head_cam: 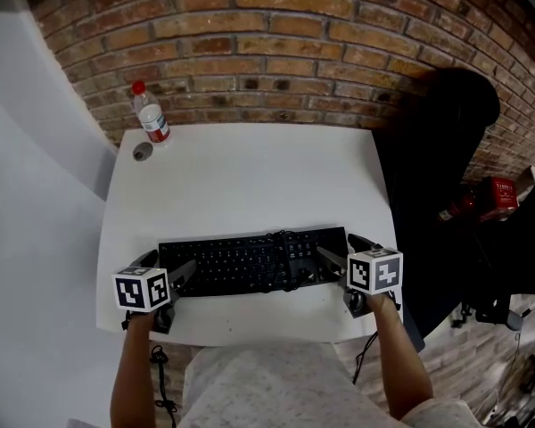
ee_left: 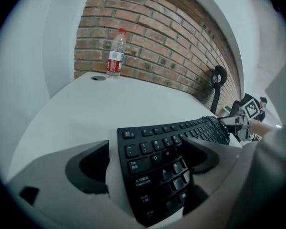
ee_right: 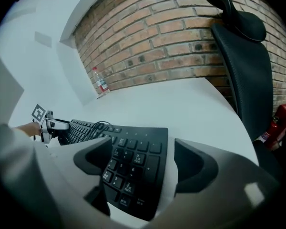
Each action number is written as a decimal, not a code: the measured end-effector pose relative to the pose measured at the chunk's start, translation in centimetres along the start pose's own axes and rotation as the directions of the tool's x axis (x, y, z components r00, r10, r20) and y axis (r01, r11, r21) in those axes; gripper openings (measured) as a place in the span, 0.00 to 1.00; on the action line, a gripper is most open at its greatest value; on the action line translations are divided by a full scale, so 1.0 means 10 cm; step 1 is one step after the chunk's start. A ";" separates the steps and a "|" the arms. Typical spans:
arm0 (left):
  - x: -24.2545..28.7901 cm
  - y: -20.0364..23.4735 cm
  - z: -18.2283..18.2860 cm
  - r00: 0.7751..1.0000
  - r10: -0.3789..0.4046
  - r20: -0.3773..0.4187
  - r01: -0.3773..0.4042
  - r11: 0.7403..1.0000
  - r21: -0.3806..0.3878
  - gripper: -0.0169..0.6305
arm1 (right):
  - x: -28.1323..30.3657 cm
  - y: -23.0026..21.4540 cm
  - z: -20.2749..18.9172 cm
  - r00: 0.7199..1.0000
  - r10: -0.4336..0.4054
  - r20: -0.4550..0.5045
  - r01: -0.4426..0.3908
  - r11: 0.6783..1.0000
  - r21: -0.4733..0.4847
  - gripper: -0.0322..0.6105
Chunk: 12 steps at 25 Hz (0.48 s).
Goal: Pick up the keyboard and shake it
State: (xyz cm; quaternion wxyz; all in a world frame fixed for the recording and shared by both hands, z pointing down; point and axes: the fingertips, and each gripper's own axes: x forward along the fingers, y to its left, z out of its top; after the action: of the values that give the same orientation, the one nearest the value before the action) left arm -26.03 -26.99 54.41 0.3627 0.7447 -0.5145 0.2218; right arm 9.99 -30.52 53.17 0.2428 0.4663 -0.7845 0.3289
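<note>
Jaws of both grippers stand wide apart and press on nothing. In the left gripper view, my left gripper (ee_left: 145, 159) straddles the left short edge of the black keyboard (ee_left: 169, 144). Its outer jaw is over the bare white table (ee_left: 62, 123), just beside that edge, and its inner jaw is above the letter keys. In the right gripper view, my right gripper (ee_right: 143, 162) does the same at the other end: the inner jaw hangs over the number pad, and the outer jaw is past the right edge, over the table. Whether the inner jaws touch the keys, I cannot tell.

The keyboard lies flat near the front edge of the table, with its long side across. It is full-size with white legends, and its black cable (head_cam: 283, 255) lies coiled over the keys, between the letter block and the number pad.

Farther back, at the far left corner, a clear water bottle (head_cam: 150, 114) with a red cap stands upright beside a round cable hole (head_cam: 143, 152). A red brick wall (head_cam: 276, 34) is behind, and a black office chair (head_cam: 446, 141) stands at the table's right.
</note>
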 end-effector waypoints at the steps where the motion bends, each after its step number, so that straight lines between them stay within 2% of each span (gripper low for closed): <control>1: 0.00 0.00 0.00 1.000 0.003 -0.006 -0.003 1.000 -0.001 0.75 | 0.02 0.00 -0.01 1.000 0.008 -0.012 -0.008 1.000 0.007 0.71; 4: 0.01 -0.01 0.01 1.000 0.010 -0.020 -0.010 1.000 -0.011 0.75 | 0.09 0.00 -0.03 0.998 0.036 -0.044 -0.034 0.999 0.031 0.71; 9: 0.03 -0.02 0.01 0.997 0.020 -0.080 -0.022 0.999 -0.024 0.74 | 0.13 0.00 -0.03 0.996 0.033 -0.078 -0.030 0.999 0.042 0.69; 10: 0.04 -0.03 0.01 0.995 0.017 -0.096 -0.020 0.999 -0.026 0.73 | 0.13 0.00 -0.03 0.996 0.034 -0.087 -0.031 0.999 0.042 0.68; 11: 0.04 -0.04 0.01 0.994 0.015 -0.110 -0.018 0.999 -0.031 0.67 | 0.13 0.01 -0.04 0.995 0.034 -0.096 -0.031 0.999 0.042 0.68; 12: 0.05 -0.05 0.01 0.993 0.014 -0.118 -0.018 0.999 -0.036 0.67 | 0.14 0.02 -0.04 0.994 0.034 -0.105 -0.030 0.999 0.043 0.66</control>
State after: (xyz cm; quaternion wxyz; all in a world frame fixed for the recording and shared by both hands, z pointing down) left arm -25.41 -27.29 54.52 0.4045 0.7193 -0.5022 0.2586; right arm 9.26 -30.98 54.32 0.2690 0.4406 -0.7710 0.3728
